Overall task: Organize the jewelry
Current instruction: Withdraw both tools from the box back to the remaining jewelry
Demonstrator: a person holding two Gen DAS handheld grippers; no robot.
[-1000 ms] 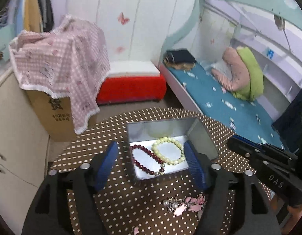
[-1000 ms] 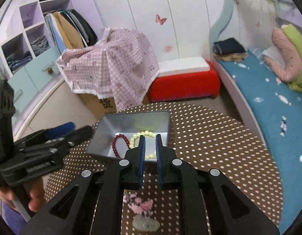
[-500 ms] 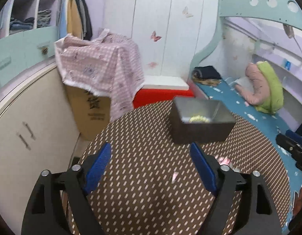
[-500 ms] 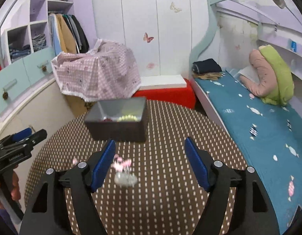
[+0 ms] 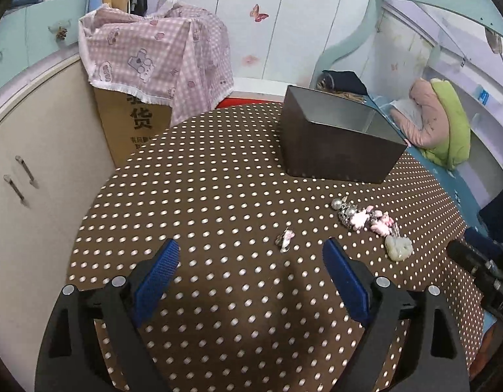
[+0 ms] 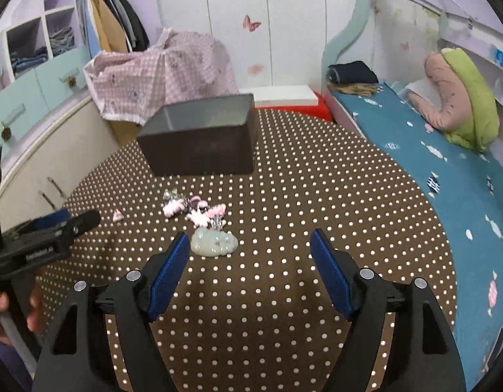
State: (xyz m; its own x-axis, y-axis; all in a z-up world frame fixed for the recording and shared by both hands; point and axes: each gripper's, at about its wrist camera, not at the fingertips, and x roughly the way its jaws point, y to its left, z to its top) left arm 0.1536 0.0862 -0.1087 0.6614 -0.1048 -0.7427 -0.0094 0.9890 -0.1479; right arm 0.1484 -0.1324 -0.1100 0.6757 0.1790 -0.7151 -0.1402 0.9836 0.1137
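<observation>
Several pink charms [image 6: 199, 210] and a pale pendant [image 6: 214, 243] lie on my counter [image 6: 316, 196] outside the box [image 6: 202, 140], both tools, left [image 5: 251, 263] and right [image 6: 250, 254], spread and empty.

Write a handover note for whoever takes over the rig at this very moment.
Left gripper: open, nothing in it; jaws just opened wider.
Right gripper: open, nothing in it, having just opened.
Metal box: at the far side of the dotted table; its contents are hidden from here.
Left to do: pink-flower jewelry cluster, pale green pendant and one small pink piece lie loose on the table.
</observation>
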